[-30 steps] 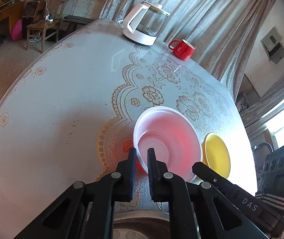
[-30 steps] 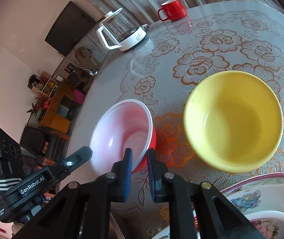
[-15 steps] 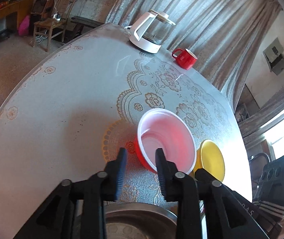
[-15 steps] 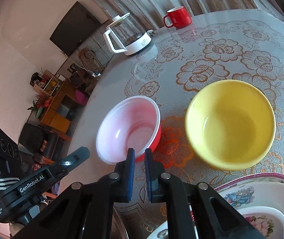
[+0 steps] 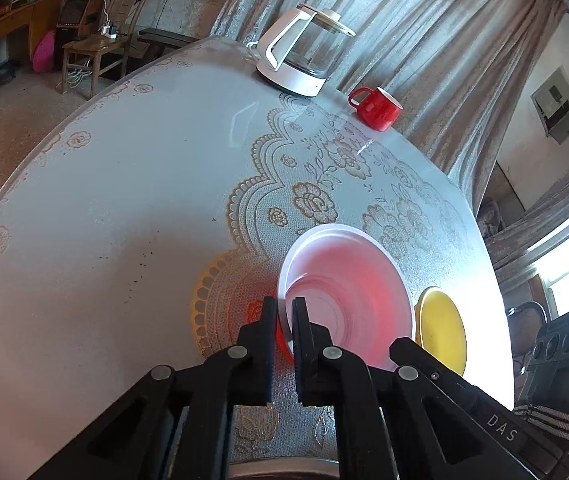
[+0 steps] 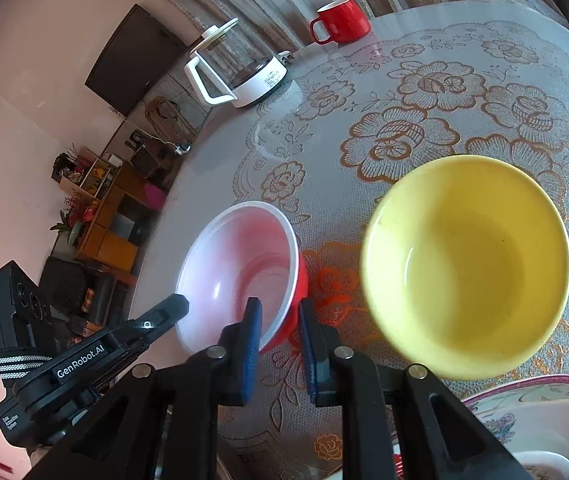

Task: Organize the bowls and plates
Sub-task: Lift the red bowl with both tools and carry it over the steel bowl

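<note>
Red bowl (image 5: 344, 280), white inside, on the table (image 5: 124, 200): left tongs (image 5: 284, 312), jaws having just closed, pinch its near rim; right tongs (image 6: 278, 316) clamp its rim likewise; yellow bowl (image 6: 464, 264) just right of right tongs; mug (image 5: 376, 108) and kettle (image 5: 300, 56) far beyond.

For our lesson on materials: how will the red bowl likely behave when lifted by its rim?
Probably light and a bit flexible: the red bowl looks like thin plastic, with light glowing through its wall. The left gripper pinches only one spot on the rim, so the bowl may tilt or flex. Its smooth rim might slip.
</note>
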A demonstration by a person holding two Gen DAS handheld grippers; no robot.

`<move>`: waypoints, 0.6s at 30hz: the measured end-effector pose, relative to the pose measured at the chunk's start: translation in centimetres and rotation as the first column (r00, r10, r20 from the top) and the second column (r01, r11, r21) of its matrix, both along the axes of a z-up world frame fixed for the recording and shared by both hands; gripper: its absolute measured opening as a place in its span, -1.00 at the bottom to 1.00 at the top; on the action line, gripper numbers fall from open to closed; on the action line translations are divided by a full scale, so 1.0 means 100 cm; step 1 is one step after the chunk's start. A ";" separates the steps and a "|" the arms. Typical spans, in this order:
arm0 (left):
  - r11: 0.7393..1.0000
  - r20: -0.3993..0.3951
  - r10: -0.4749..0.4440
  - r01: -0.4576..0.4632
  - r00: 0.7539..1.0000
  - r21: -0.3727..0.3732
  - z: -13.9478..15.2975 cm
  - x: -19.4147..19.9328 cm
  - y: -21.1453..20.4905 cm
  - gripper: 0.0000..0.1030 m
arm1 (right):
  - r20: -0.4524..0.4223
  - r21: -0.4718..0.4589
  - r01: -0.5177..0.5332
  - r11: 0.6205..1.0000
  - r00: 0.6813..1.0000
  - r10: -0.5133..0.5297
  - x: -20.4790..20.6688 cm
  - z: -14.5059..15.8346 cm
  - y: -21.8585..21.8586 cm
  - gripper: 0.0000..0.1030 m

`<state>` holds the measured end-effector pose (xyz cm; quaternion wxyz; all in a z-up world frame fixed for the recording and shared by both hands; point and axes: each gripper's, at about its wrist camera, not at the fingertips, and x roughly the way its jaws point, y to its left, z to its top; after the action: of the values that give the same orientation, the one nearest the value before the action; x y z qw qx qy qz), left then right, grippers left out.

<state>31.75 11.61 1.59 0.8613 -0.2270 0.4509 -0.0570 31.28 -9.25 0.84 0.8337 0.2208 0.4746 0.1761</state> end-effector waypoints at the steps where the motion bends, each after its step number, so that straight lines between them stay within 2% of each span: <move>1: 1.000 0.009 -0.002 0.002 1.000 0.003 0.002 -0.002 0.001 -0.87 | 0.016 -0.025 -0.001 1.000 1.000 0.002 -0.002 0.001 0.003 -0.77; 5: 0.999 0.037 -0.005 0.007 0.999 -0.041 0.010 -0.017 0.008 -0.87 | 0.041 -0.015 -0.014 1.000 0.999 0.014 -0.011 0.006 0.001 -0.77; 10: 0.999 0.092 0.005 -0.001 0.996 -0.037 0.026 -0.044 0.008 -0.87 | 0.079 0.004 -0.029 1.000 0.996 0.028 -0.027 0.023 0.000 -0.77; 18: 0.999 0.191 0.022 -0.030 0.981 0.036 0.049 -0.100 0.010 -0.86 | 0.141 0.006 -0.088 0.996 0.986 0.087 -0.063 0.044 0.011 -0.77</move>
<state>21.71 12.64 6.46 0.9053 -0.2099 0.3646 -0.0585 25.01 -8.14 5.28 0.8551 0.1917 0.4230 0.2305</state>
